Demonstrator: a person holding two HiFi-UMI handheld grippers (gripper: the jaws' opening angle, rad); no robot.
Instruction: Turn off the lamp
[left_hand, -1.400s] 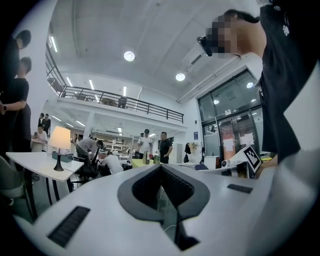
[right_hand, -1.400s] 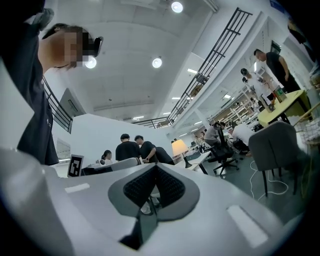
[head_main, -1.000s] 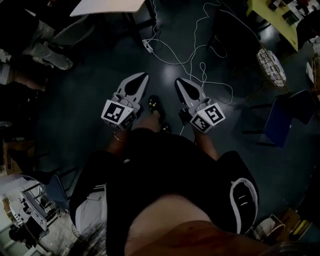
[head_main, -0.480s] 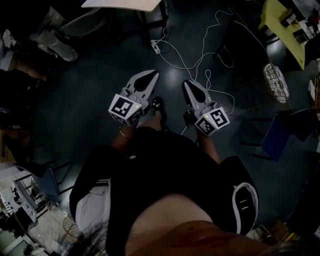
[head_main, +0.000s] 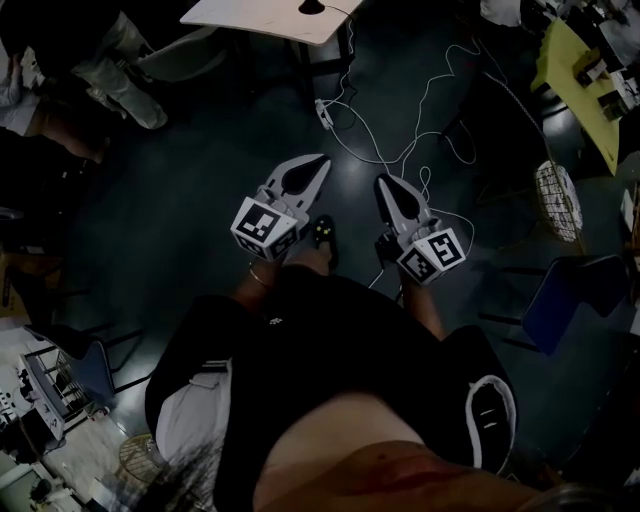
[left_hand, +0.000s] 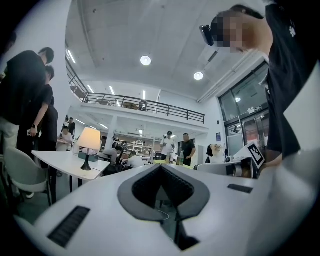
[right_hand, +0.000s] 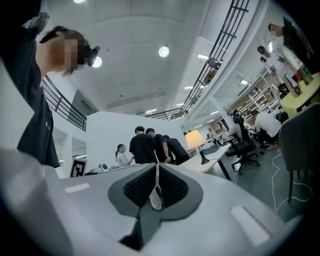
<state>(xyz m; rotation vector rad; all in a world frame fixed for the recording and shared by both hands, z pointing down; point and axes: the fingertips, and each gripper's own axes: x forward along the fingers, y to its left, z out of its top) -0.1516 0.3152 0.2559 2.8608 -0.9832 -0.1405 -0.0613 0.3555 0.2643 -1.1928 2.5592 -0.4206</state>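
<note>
The lamp (left_hand: 89, 140) is lit, with a cream shade on a dark stem. It stands on a white table (left_hand: 60, 161) to the left and ahead in the left gripper view. In the right gripper view the lamp (right_hand: 195, 139) stands on that table (right_hand: 212, 162) right of centre. From the head view the table (head_main: 262, 18) lies at the top edge, well ahead of both grippers. My left gripper (head_main: 322, 160) and right gripper (head_main: 383, 182) are held side by side over the dark floor, both shut with nothing in them. Neither touches the lamp.
White cables and a power strip (head_main: 322, 108) lie on the floor between me and the table. A wire basket (head_main: 558, 195), a blue chair (head_main: 560, 290) and a yellow table (head_main: 585, 70) are at the right. People (right_hand: 147, 147) stand near the table.
Both grippers have travelled forward toward the white table, which now shows more fully at the top of the head view. Their jaws look the same.
</note>
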